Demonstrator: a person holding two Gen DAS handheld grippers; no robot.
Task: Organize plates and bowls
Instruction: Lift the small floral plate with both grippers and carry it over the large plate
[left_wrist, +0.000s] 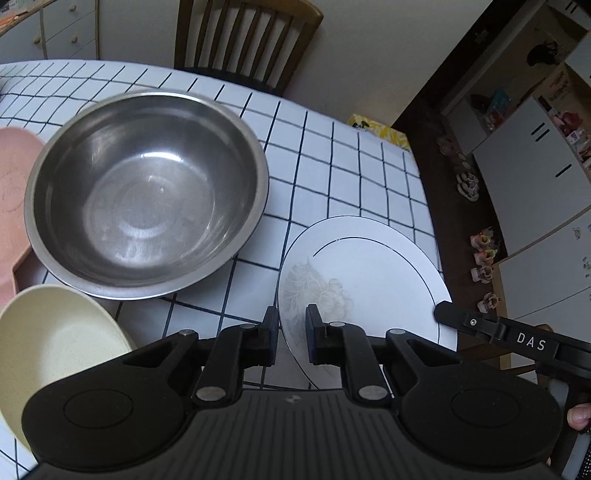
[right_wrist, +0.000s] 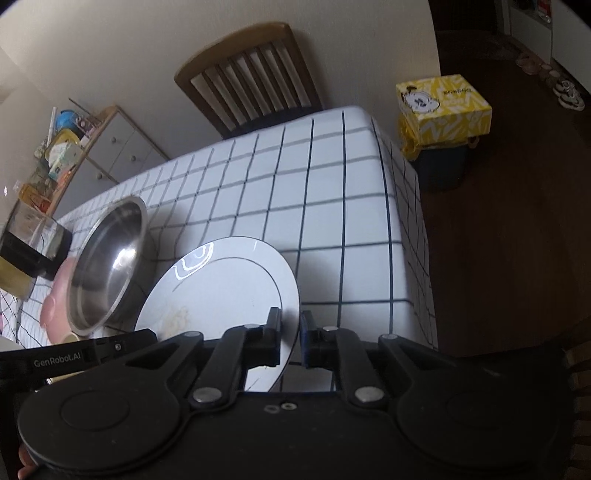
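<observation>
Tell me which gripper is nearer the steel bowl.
Left. The left gripper straddles the white plate's rim on the side facing the steel bowl; the right gripper straddles the opposite rim.

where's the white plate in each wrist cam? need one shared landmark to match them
Left wrist: white plate lower right of centre, its near left rim between the left gripper fingers.
Right wrist: white plate lower centre, its right rim between the right gripper fingers.
Shared landmark: steel bowl, left of the plate in both.
</observation>
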